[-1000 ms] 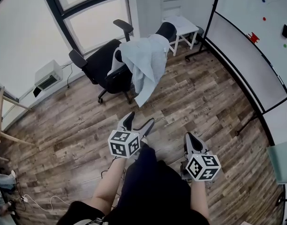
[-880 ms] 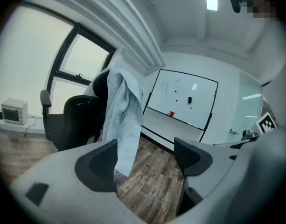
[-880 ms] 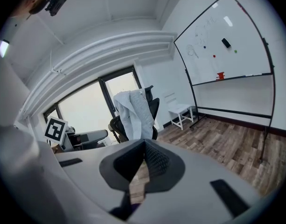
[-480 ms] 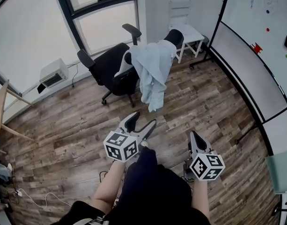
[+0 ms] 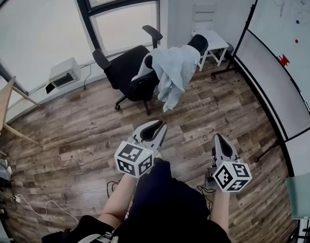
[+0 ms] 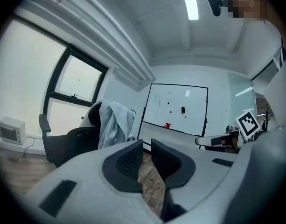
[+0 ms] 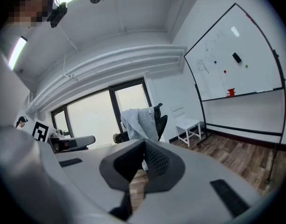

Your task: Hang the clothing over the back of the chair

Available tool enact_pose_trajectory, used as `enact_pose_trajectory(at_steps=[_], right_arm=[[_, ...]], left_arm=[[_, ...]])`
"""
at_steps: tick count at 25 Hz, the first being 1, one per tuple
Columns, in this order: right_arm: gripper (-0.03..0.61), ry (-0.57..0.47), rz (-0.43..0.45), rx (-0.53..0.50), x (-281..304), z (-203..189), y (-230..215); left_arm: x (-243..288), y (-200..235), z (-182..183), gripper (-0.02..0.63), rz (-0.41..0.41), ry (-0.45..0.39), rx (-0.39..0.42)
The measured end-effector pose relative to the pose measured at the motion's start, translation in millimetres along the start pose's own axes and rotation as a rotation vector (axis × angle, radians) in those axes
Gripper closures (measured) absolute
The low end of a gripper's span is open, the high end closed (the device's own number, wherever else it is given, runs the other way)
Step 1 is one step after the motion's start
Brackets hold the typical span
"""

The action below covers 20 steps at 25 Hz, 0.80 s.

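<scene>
A light blue garment (image 5: 172, 72) is draped over the back of a black office chair (image 5: 128, 71) near the window, one end hanging toward the floor. It also shows in the left gripper view as the garment (image 6: 115, 122) on the chair (image 6: 68, 141), and in the right gripper view as the garment (image 7: 139, 120). Both grippers are well short of the chair, held above the person's lap. My left gripper (image 5: 157, 127) (image 6: 146, 146) is closing, with a narrow gap and nothing between the pads. My right gripper (image 5: 218, 138) (image 7: 143, 146) is shut and empty.
A small white stool (image 5: 213, 39) stands behind the chair by the wall. A rolling whiteboard (image 5: 291, 49) lines the right side. A white box unit (image 5: 63, 72) sits below the window, a wooden table leg (image 5: 3, 110) at far left, and cables (image 5: 28, 204) lie on the floor.
Both grippers have risen. The left jaws went from wide apart to nearly together. The garment stays draped on the chair.
</scene>
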State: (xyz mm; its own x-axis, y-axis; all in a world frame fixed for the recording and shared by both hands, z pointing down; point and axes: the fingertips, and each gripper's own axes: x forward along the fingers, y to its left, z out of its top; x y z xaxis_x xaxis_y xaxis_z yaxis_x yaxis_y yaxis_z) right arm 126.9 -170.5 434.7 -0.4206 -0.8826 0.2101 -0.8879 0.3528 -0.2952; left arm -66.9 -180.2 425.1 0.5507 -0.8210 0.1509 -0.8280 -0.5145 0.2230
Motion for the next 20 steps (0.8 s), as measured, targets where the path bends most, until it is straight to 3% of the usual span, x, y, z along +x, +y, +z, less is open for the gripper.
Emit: enact_pose_trajectory(at_steps=[2, 7, 20], right_arm=[[0.578, -0.011, 0.007, -0.016, 0.4, 5.4, 1.8], [0.578, -0.038, 0.016, -0.041, -0.5, 12.7, 2.2], [0.578, -0.011, 0.004, -0.046, -1.0, 1.7, -3.4]], left_arm=[[-4.0, 2.4, 1.3, 0.588, 0.013, -0.001, 0.011], [-8.2, 10.3, -4.4, 0.606, 0.039, 0.007, 0.02], [-5.8, 13.7, -20.8, 0.606, 0.045, 0.045, 0.005]])
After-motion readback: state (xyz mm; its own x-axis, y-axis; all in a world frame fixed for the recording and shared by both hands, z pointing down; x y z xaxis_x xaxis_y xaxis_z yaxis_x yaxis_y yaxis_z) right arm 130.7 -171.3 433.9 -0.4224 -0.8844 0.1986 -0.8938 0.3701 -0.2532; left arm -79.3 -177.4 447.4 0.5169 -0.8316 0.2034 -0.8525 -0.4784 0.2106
